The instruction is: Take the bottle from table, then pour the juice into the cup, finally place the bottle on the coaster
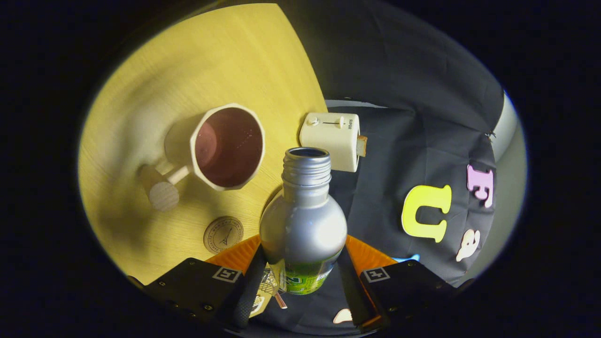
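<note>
Presently the gripper (303,277) has its two fingers pressed against either side of the bottle (303,225), pinching its lower body; the grip looks firm. The bottle is silver with a green label at the base, its cap is off, and its threaded mouth is open and points away from the fingers. It is held clear of the table (155,84) and the scene appears tilted, which suggests the bottle is being leaned over.

First step, taking the bottle from the table: judged complete.

Second step, pouring: judged in hand or about to begin. The cup (225,146), a pale faceted mug with a dark reddish interior, stands on the table just beyond and to one side of the bottle mouth. No stream is visible, and whether the cup holds any liquid cannot be told. The mouth is not yet over the cup's opening.

Third step, placing on the coaster: not done. The round coaster (223,234) lies bare on the table, near the fingers and beside the bottle.

Also noted: a small cream toaster (331,138) at the table edge, beyond the bottle.
</note>
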Available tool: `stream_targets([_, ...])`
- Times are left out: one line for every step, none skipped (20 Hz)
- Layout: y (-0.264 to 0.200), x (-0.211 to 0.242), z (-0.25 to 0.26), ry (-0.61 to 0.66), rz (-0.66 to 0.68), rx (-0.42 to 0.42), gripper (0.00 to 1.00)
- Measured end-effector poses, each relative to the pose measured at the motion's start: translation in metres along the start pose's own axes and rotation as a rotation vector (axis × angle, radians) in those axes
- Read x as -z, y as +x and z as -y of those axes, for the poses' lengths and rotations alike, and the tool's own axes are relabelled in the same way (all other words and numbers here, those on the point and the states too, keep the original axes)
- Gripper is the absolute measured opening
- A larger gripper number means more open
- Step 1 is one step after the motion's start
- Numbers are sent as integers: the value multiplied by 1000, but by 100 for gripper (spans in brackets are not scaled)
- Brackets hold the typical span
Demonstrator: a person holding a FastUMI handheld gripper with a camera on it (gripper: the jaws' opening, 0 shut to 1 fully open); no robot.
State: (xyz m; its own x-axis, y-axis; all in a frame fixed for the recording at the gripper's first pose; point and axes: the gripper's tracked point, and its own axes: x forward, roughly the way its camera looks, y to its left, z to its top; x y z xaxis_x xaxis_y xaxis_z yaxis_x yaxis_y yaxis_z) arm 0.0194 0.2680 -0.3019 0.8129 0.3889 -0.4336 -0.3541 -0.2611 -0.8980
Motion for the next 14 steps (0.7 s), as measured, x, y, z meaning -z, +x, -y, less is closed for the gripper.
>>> stream_targets([-2, 0, 2, 43, 3, 7, 79])
stream_targets([-4, 1, 6, 87, 5, 19, 79])
stream_targets([-6, 2, 9, 134, 7, 32, 79])
stream_targets([-7, 4, 11, 180, 9, 42, 79])
stream_targets([-9, 6, 13, 228, 9, 51, 79])
stream_targets([-11, 9, 16, 275, 8, 64, 79])
stream_targets([-13, 12, 19, 322, 8, 74, 79])
stream_targets([-15, 16, 20, 363, 8, 83, 79])
stream_targets([-17, 19, 23, 402, 12, 93, 79])
stream_targets([-18, 23, 24, 443, 13, 99, 79])
stream_targets([-20, 25, 23, 490, 14, 97, 79])
stream_targets([-22, 27, 21, 547, 18, 89, 79])
stream_targets([-24, 28, 20, 610, 20, 85, 79])
stream_targets([-25, 28, 20, 678, 26, 79, 79])
